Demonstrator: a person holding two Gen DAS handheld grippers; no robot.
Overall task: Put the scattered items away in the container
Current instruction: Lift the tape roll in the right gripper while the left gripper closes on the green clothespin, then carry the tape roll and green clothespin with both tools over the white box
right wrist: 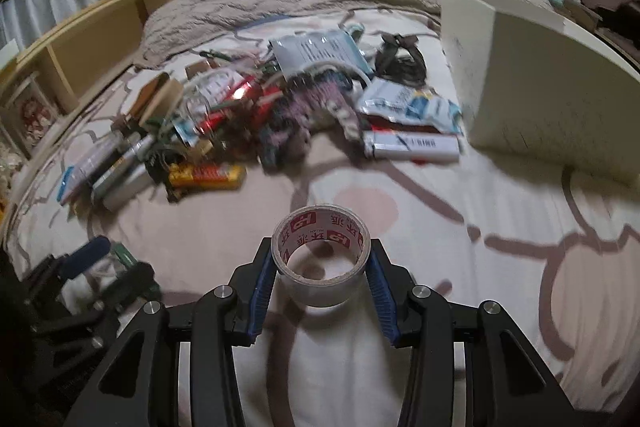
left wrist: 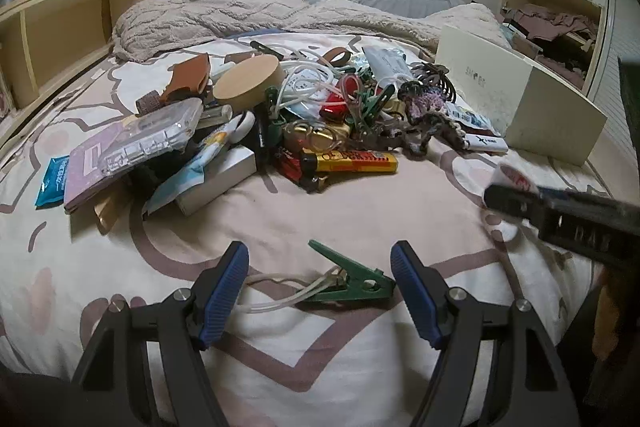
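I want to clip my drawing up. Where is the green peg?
In the left wrist view, the green peg lies on the bedsheet between the open left gripper fingers, in front of the pile.

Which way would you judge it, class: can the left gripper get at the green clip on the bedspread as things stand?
Probably yes. The green clip lies on the bedspread between the open fingers of the left gripper, nothing covering it; only thin tubing trails from it.

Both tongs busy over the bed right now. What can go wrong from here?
1. The right tongs hold the tape roll only by its curved sides; it may slip out before reaching the white box.
2. The green clip between the open left tongs has clear tubing attached, which may drag or snag when lifted.
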